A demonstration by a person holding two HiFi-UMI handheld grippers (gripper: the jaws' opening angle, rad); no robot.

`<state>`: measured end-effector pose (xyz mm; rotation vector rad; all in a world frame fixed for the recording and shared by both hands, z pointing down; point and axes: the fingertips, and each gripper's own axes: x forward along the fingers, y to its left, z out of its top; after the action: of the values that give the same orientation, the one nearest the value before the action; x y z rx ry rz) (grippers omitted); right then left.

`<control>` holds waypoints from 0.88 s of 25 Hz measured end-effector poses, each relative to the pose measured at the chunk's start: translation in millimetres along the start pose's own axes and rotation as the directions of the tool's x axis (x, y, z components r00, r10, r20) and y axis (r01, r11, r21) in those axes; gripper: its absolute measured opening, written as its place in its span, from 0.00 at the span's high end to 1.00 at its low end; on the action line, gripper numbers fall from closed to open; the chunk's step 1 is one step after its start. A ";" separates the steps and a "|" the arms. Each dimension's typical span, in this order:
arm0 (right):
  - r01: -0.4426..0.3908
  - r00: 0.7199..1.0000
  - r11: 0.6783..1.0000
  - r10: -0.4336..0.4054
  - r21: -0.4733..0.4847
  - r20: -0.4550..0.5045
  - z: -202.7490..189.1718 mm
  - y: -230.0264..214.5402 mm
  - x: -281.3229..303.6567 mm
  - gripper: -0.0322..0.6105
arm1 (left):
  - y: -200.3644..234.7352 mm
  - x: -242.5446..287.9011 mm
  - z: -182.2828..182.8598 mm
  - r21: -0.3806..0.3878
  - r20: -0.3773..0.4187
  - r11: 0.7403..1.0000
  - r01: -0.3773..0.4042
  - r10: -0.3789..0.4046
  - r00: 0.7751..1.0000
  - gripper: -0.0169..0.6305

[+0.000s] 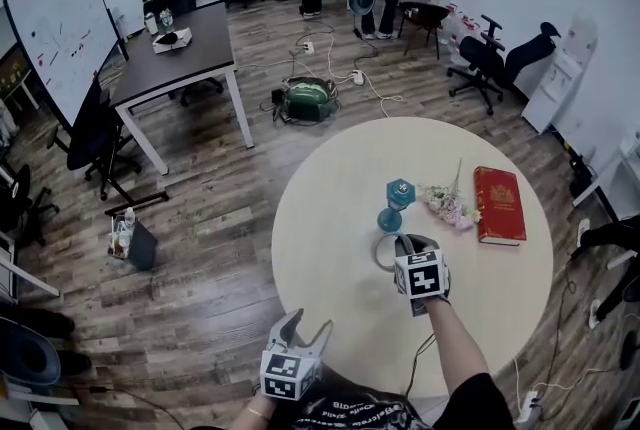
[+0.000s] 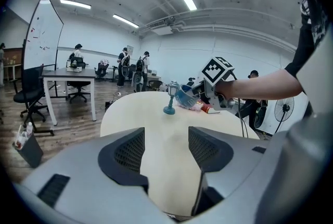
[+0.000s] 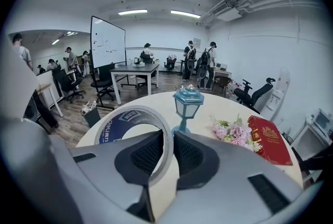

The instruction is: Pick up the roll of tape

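The roll of tape, white with a blue inner core, hangs above the round table, and my right gripper is shut on its rim. In the head view the tape shows as a pale ring just left of the right gripper. From the left gripper view the lifted tape is seen held in the air by the right gripper. My left gripper is open with nothing between its fingers, near the table's front edge.
A teal lantern stands beyond the tape, with pink flowers and a red book to its right. Desks, office chairs, a whiteboard and several people stand farther back in the room.
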<state>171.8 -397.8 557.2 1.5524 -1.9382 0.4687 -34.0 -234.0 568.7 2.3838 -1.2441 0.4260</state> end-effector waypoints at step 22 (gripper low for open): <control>0.134 0.980 0.987 -0.145 0.094 0.134 -51.5 16.6 -114.9 0.84 | -26.8 -2.8 2.9 0.048 0.038 0.994 0.103 -0.104 0.994 0.54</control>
<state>183.0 -276.1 523.1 1.8055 -1.9177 0.3952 -13.1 -219.6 559.1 2.4938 -1.1329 0.3798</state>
